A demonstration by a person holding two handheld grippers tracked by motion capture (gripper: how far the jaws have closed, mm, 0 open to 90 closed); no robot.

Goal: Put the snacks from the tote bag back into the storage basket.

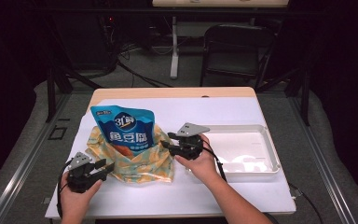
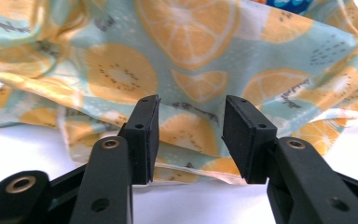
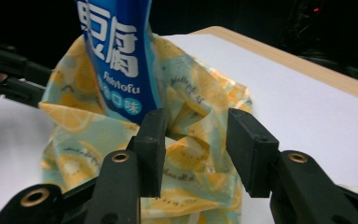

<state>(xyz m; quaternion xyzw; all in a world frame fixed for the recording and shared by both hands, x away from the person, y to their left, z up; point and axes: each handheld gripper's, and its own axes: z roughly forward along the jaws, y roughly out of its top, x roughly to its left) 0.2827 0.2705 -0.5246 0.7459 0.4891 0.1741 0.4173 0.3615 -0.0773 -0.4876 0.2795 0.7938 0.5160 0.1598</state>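
A blue snack bag [image 1: 123, 128] stands upright inside a crumpled cloth bag [image 1: 137, 165] printed with orange and kiwi slices, on the white table cover. My left gripper [image 1: 106, 165] sits at the cloth bag's lower left corner and is open. In the left gripper view, the cloth's [image 2: 121, 70] hem lies just beyond the gap of the left gripper [image 2: 191, 119]. My right gripper [image 1: 168, 140] is at the cloth bag's right side, also open. In the right gripper view, folds of the cloth bag [image 3: 200, 93] show between the separated jaws of the right gripper [image 3: 196, 126], below the snack bag [image 3: 116, 56].
A shallow white tray [image 1: 272, 149] lies on the table to the right of my right hand. The wooden table edge [image 1: 172, 92] runs along the far side. Beyond it stand a dark chair [image 1: 235, 46] and cables on the floor.
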